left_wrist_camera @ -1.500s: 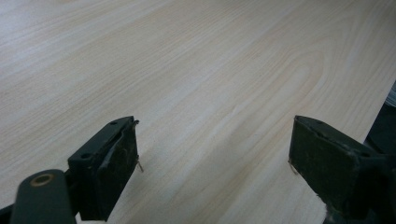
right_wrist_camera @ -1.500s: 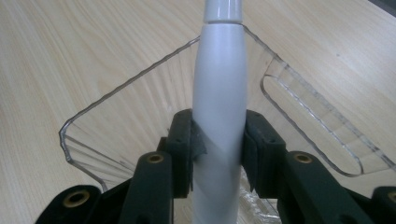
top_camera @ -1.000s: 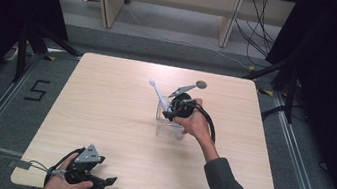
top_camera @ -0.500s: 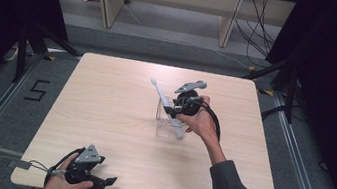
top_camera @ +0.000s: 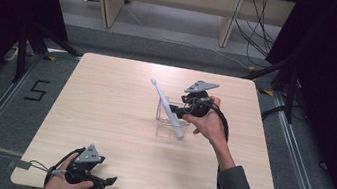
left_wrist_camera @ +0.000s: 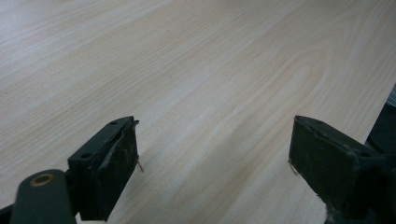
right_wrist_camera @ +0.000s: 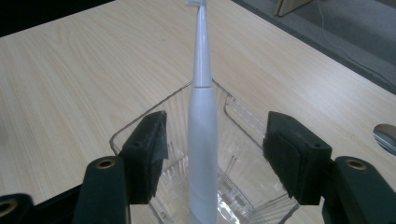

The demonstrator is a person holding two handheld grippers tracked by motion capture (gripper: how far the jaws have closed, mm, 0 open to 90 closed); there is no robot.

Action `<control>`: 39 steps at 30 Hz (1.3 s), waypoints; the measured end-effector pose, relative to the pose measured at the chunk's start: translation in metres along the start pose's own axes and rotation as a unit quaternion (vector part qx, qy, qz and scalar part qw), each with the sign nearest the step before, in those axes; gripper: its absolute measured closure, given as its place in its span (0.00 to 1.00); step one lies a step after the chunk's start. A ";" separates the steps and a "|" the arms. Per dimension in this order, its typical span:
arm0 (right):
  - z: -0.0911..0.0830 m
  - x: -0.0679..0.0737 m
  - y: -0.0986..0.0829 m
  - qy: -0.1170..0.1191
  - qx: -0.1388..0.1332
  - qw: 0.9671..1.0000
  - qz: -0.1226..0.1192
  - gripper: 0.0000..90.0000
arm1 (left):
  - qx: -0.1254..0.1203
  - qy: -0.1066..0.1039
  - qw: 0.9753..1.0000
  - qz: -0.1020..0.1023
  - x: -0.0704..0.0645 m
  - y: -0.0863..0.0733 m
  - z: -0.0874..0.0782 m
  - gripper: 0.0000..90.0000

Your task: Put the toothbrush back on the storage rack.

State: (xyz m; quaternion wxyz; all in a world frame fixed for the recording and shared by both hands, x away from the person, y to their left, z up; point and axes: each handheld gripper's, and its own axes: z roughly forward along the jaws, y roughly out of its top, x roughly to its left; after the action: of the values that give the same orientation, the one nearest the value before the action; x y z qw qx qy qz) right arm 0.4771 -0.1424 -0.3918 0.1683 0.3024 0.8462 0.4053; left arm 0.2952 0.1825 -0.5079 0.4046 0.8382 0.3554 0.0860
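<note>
So the white electric toothbrush [right_wrist_camera: 201,140] is standing in the clear plastic holder [right_wrist_camera: 140,128] near the middle of the table [top_camera: 102,115], not upright but leaning. In the high view its long axis runs from the base, down in the holder on the near-right, up to the brush head, which points toward the far-left. The right gripper [right_wrist_camera: 212,149] sits right at the holder, released, with its jaws spread on either side of the handle and gaps both sides. The left gripper [left_wrist_camera: 215,154] is also released, resting over bare wood at the near-left edge.
</note>
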 end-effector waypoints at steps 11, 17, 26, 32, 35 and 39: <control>-0.018 0.004 -0.006 -0.001 -0.006 1.000 0.017 0.33 | 0.000 0.001 1.000 0.000 0.000 0.000 0.000 0.17; -0.029 0.007 -0.011 -0.009 -0.016 1.000 0.012 0.32 | 0.003 0.006 1.000 0.009 0.002 0.000 -0.001 0.17; -0.038 0.009 -0.021 -0.015 -0.025 1.000 0.007 0.32 | 0.003 0.008 1.000 0.010 0.002 0.001 -0.001 0.17; -0.043 0.015 -0.030 -0.012 -0.026 1.000 0.007 0.31 | -0.001 0.002 1.000 -0.002 0.000 0.000 0.000 0.17; -0.047 0.017 -0.034 -0.014 -0.033 0.999 0.009 0.31 | -0.001 0.003 1.000 -0.001 0.001 0.000 0.000 0.17; -0.050 0.018 -0.038 -0.012 -0.031 0.999 0.007 0.31 | -0.001 0.002 1.000 -0.001 0.001 0.000 0.000 0.17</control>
State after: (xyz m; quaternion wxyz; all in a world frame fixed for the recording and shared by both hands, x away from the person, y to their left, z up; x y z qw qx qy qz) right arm 0.4221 -0.1786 -0.3916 0.1855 0.3076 0.8290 0.4287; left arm 0.2959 0.1833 -0.5078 0.4046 0.8372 0.3573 0.0878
